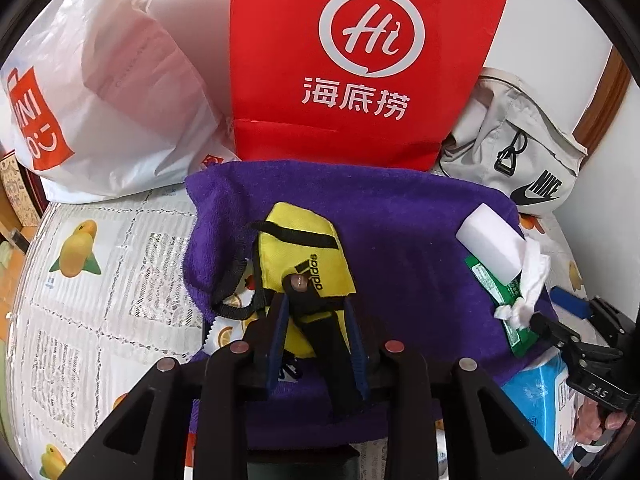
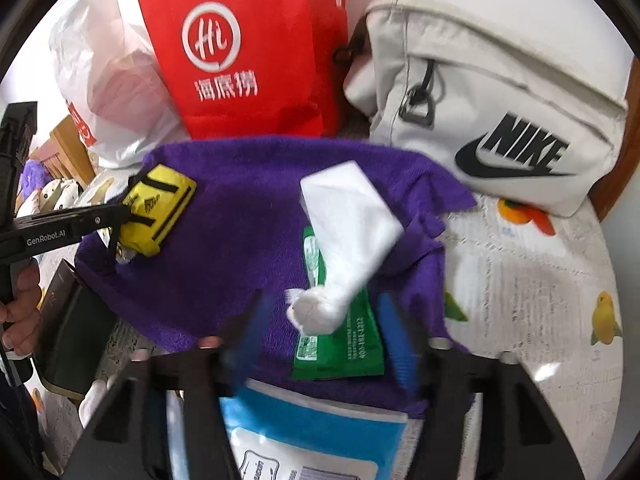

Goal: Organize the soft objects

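The yellow pouch (image 1: 308,256) lies on the purple towel (image 1: 400,220), its long axis running straight out from my left gripper (image 1: 316,312). I have the jaws narrowed onto its near end and black strap, so I read that as a grip. On the other side, the white tissue pack (image 2: 348,220) rests tilted on the green packet (image 2: 340,344), also on the towel, its twisted tail pointing back at my right gripper (image 2: 320,312). There the blue fingers (image 2: 394,332) stand apart on either side of the tail, not pressing it, so nothing is held. Each hand is nearer its own item. Behind the towel stand a red bag (image 1: 360,60), a white plastic bag (image 1: 104,92) and a grey Nike bag (image 2: 500,100)
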Demonstrator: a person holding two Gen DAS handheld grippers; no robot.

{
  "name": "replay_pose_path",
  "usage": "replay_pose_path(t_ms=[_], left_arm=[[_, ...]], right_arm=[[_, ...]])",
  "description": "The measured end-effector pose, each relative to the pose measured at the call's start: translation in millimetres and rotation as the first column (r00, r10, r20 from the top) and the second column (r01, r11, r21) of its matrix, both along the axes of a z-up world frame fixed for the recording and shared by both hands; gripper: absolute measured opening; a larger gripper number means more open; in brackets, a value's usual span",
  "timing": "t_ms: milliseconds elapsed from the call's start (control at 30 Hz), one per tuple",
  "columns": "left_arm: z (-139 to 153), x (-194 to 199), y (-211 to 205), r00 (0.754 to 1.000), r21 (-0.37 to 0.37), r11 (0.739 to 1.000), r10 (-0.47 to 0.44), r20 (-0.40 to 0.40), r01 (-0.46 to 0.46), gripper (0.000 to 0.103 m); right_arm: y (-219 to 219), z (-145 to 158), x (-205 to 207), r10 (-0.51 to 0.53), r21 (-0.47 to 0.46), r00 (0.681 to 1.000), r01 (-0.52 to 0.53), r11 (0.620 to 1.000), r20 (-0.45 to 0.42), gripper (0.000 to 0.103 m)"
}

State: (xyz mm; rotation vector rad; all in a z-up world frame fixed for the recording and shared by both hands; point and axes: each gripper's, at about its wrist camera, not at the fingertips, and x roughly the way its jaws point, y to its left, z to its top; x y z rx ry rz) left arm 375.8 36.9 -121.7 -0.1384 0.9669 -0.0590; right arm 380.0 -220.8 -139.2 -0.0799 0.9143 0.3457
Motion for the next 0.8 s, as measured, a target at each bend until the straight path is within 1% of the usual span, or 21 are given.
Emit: replay_pose_path(t_ms=[33,100,233,333,533,600,700,800], left_arm=[[1.0,-1.4,0.6,1.000,0.002,1.000,0.002,0.000,-0.002,0.032],[3.9,-5.8,1.6,1.000,0.012,1.000,0.009,0.003,-0.009,0.038],[14.2,-18.6,6.9,1.000,0.013,1.000,0.024,0.016,-0.024,0.039],[24.7,-31.7,10.7,0.999,0.018,0.999,0.036,0.041,-0.037,0.041],[45.8,-71.7,24.0,0.994,0.015,0.998,0.063,0.094,-0.065,0.041],[50.3,-86.0,28.6,0.993,0.015,0.997,0.074,0.095,-0.075,0.041],[55.4,-109.9,32.7,0.993,0.000,0.997,0.071,0.099,-0.072,0.042],[56.5,-134.0,31.7,0.993,0.006,0.997,0.070,0.099,-0.071,0.045]], right_arm=[[-1.0,2.7,-1.7,-0.003,-0.002,1.000,0.003,1.000,0.014,0.070],[-3.7,8.0,-5.4,-0.010,-0.002,0.999,0.010,1.000,0.032,0.071],[-9.4,16.3,-14.1,-0.034,0.016,0.999,0.033,0.999,0.035,0.071],[-15.2,27.5,-29.5,-0.052,0.040,0.996,0.049,0.998,0.067,0.071],[-22.1,53.1,-75.6,-0.068,0.092,0.989,0.056,0.994,0.129,0.071],[-23.0,60.4,-95.6,-0.071,0.101,0.987,0.057,0.993,0.146,0.071],[-22.2,65.0,-124.2,-0.065,0.121,0.988,0.048,0.991,0.140,0.071],[-20.3,64.7,-149.4,-0.060,0.136,0.990,0.042,0.990,0.130,0.071]])
